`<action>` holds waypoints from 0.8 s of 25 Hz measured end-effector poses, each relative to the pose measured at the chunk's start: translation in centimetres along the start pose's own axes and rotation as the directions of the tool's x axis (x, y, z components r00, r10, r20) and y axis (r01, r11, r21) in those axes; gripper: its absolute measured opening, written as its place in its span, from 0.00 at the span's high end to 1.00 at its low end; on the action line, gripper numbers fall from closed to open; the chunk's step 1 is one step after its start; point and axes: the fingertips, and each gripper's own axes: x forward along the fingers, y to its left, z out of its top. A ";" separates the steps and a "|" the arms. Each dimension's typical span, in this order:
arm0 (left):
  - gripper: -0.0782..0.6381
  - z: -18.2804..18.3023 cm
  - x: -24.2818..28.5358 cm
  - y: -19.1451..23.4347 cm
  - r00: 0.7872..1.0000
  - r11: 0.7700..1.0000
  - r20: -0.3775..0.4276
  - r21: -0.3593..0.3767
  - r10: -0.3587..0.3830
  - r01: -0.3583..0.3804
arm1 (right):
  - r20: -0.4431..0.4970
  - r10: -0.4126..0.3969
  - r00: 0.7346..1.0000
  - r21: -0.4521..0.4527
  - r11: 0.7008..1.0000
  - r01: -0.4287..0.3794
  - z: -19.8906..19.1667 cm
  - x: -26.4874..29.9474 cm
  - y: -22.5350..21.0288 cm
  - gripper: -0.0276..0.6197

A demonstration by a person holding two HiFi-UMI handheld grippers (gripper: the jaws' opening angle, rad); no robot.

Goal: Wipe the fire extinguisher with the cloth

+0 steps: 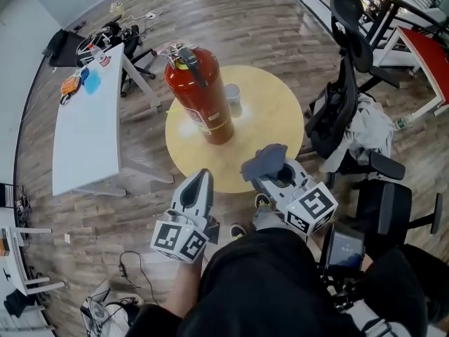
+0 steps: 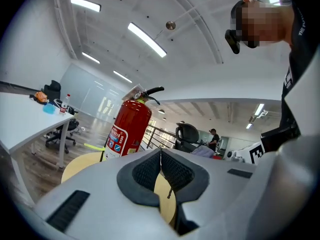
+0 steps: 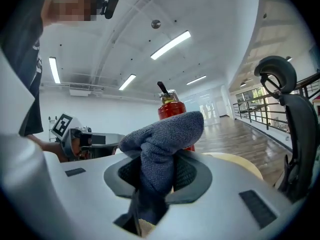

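The red steel fire extinguisher (image 1: 202,97) stands upright on the round pale-yellow wooden table (image 1: 277,128), toward its far left edge, with a white paper cup (image 1: 233,98) just beside it on the right. Its long axis runs vertically: base on the table top, valve and black lever at the top, and the white printed label turned toward the near edge, where the person stands.

The right gripper (image 3: 158,173) hangs over the near edge with its fingers (image 3: 189,175) clamped on the grey knitted cloth (image 3: 167,131). A thick fold bulges out in front of the tips, and the rest of the cloth trails down behind. The left gripper (image 2: 161,160) is beside it, near the same edge, and its fingers (image 2: 146,173) are pressed together with nothing between them. Both are well short of the cylinder, so wiping has not begun.

The cloth is probably soft, light and limp, and held this way the protruding fold makes a ready pad. The extinguisher looks heavy and rigid, with a smooth painted shell that fingers would likely slip on. It is tall on a narrow base, so a hard push up high could rock it. The neck or the lever seems the best place to hold it steady, while wiping strokes run down the body along its length.
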 end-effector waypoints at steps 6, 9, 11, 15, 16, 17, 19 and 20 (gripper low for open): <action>0.86 -0.6 -4.0 -1.5 0.998 0.997 -0.008 0.038 -0.061 0.061 | 0.031 -0.062 0.998 -0.032 0.997 0.063 -0.2 -1.1 5.3 0.78; 0.86 -0.7 -5.6 -2.2 0.997 0.995 -0.010 0.065 -0.077 0.077 | 0.035 -0.087 0.996 -0.057 0.994 0.089 -0.5 -1.7 7.3 0.78; 0.86 -0.5 -6.4 -2.6 0.996 0.994 0.000 0.071 -0.087 0.087 | 0.034 -0.107 0.994 -0.075 0.991 0.110 -0.5 -2.0 8.2 0.78; 0.86 -0.1 -7.0 -3.2 0.995 0.991 0.006 0.083 -0.103 0.102 | 0.032 -0.127 0.991 -0.102 0.986 0.129 -0.5 -2.6 9.3 0.78; 0.86 0.0 -7.1 -3.3 0.994 0.990 0.006 0.087 -0.108 0.107 | 0.031 -0.128 0.991 -0.105 0.986 0.130 -0.5 -2.7 9.5 0.78; 0.86 0.0 -7.1 -3.5 0.994 0.990 0.006 0.089 -0.111 0.110 | 0.028 -0.129 0.991 -0.106 0.986 0.132 -0.5 -2.9 9.6 0.78; 0.86 0.0 -7.1 -3.8 0.993 0.989 0.000 0.090 -0.116 0.115 | 0.026 -0.134 0.991 -0.107 0.985 0.136 -0.6 -3.0 9.7 0.78; 0.86 0.0 -7.0 -3.9 0.993 0.989 -0.002 0.089 -0.119 0.119 | 0.027 -0.136 0.990 -0.107 0.985 0.138 -0.6 -3.1 9.6 0.78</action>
